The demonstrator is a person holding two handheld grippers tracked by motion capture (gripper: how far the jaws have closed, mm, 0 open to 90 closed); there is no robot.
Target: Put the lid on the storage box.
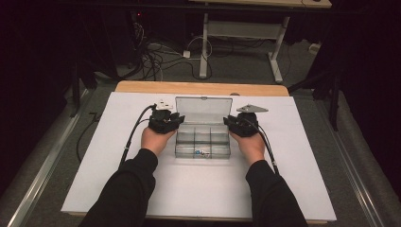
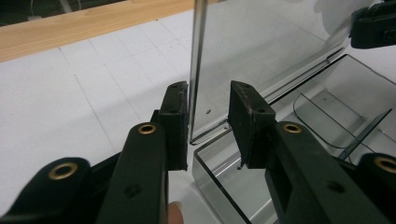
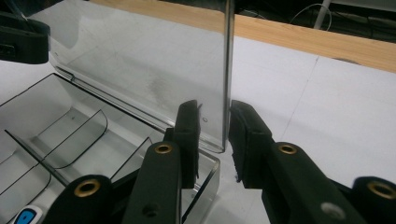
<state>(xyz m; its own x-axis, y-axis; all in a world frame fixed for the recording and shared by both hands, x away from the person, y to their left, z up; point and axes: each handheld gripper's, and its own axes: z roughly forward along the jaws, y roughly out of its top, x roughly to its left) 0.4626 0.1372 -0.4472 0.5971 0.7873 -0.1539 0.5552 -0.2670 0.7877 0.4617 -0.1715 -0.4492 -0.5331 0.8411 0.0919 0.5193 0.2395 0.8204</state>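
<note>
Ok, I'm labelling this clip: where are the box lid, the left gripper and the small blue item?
box lid (image 1: 203, 109), high view, middle of the upright panel.
left gripper (image 2: 208, 119), left gripper view, between fingertips.
small blue item (image 3: 26, 216), right gripper view, its blue face.

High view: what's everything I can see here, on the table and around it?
box: one, clear plastic with compartments, middle of the table.
lid: one, clear, standing upright at the box's far edge.
small items: a few, blue and white, in a near compartment.
sheet: one, white, covering the table.
table: one, wood, edge showing at the far side.
cables: several, dark and white, on the floor beyond.
left gripper: one, black, jaws astride the lid's edge, one pad against it.
right gripper: one, black, jaws astride the lid's other edge.
sleeves: two, black.
</note>
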